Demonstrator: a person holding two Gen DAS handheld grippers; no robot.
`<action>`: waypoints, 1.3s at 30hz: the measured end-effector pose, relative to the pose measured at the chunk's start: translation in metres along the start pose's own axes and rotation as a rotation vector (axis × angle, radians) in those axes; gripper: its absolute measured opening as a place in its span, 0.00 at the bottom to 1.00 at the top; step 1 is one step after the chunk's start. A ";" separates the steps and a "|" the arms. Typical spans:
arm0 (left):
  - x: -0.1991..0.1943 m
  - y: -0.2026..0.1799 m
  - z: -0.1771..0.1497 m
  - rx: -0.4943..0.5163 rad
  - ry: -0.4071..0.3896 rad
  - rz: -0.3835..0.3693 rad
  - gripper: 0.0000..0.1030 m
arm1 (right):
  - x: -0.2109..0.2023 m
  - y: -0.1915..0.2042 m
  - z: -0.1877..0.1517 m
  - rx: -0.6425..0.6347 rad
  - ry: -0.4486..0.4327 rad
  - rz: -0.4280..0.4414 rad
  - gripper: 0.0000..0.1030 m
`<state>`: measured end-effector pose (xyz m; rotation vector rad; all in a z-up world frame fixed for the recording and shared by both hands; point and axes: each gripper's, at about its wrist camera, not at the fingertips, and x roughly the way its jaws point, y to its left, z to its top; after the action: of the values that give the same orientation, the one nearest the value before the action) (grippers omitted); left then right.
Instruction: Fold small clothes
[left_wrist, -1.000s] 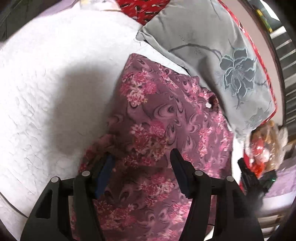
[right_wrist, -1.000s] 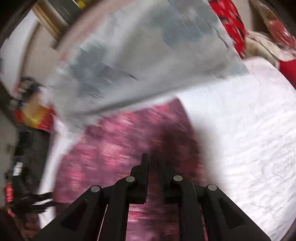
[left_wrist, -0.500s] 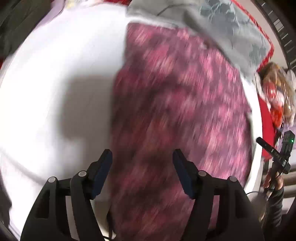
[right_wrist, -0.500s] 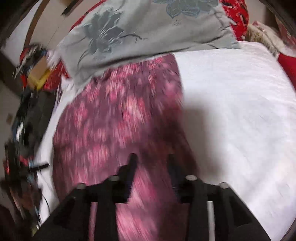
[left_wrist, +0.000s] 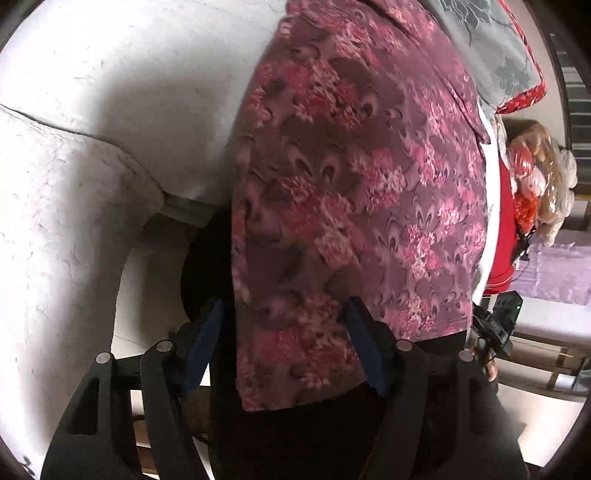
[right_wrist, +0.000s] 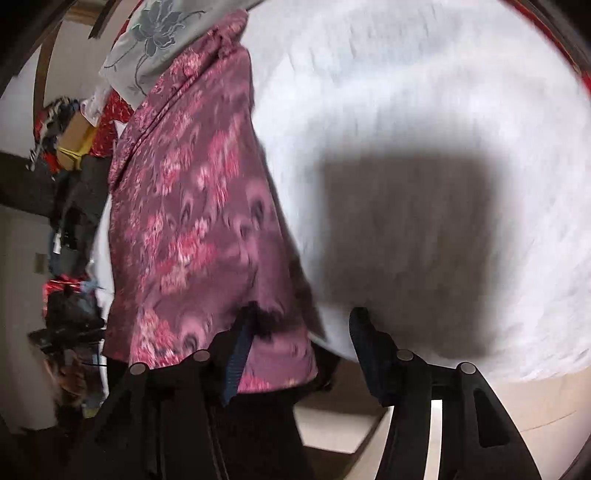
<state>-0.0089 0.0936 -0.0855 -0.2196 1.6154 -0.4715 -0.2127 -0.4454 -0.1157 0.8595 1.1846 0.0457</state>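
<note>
Nearest to the left hand-held gripper (left_wrist: 284, 343), its fingers stand released, wide apart, with the hem of the floral garment (left_wrist: 354, 206) hanging in the gap between them, gripped by neither; the right hand-held gripper (right_wrist: 299, 350) is likewise released, the cloth's lower corner draped over its left finger while the right finger stands clear beside it. The garment lies lengthwise on the white bed (left_wrist: 92, 122) ahead of both grippers, its near end spilling off the mattress edge toward them; it looks thin, soft and light, likely to sag and slide rather than hold a crease, so I judge the two near corners of the hem the best places to pinch, one per gripper, taking the whole thickness of cloth so that no layer slips free. Beyond the garment's far end, a grey flowered cloth (left_wrist: 491, 48) overlaps it and may drag along or snag when the hem is carried forward; a red patterned fabric (left_wrist: 524, 99) peeks out past that. To the left gripper's right, off the bed, sit a red bundle with a plush toy (left_wrist: 543, 177) and a dark device (left_wrist: 498, 325); none of these touches the garment. The bed surface beside the cloth is bare, shadowed in the right wrist view.
</note>
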 end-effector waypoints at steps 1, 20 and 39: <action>-0.001 -0.003 -0.001 0.008 -0.011 0.009 0.63 | 0.003 -0.002 -0.002 0.009 0.007 0.045 0.55; -0.034 -0.038 0.012 -0.007 -0.125 -0.162 0.03 | -0.045 0.069 0.015 -0.182 -0.138 0.347 0.05; -0.093 -0.042 0.217 -0.142 -0.406 -0.294 0.03 | -0.021 0.126 0.206 -0.045 -0.404 0.431 0.02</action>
<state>0.2090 0.0581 0.0077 -0.6265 1.2213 -0.4991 -0.0024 -0.4837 -0.0004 1.0159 0.6071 0.2374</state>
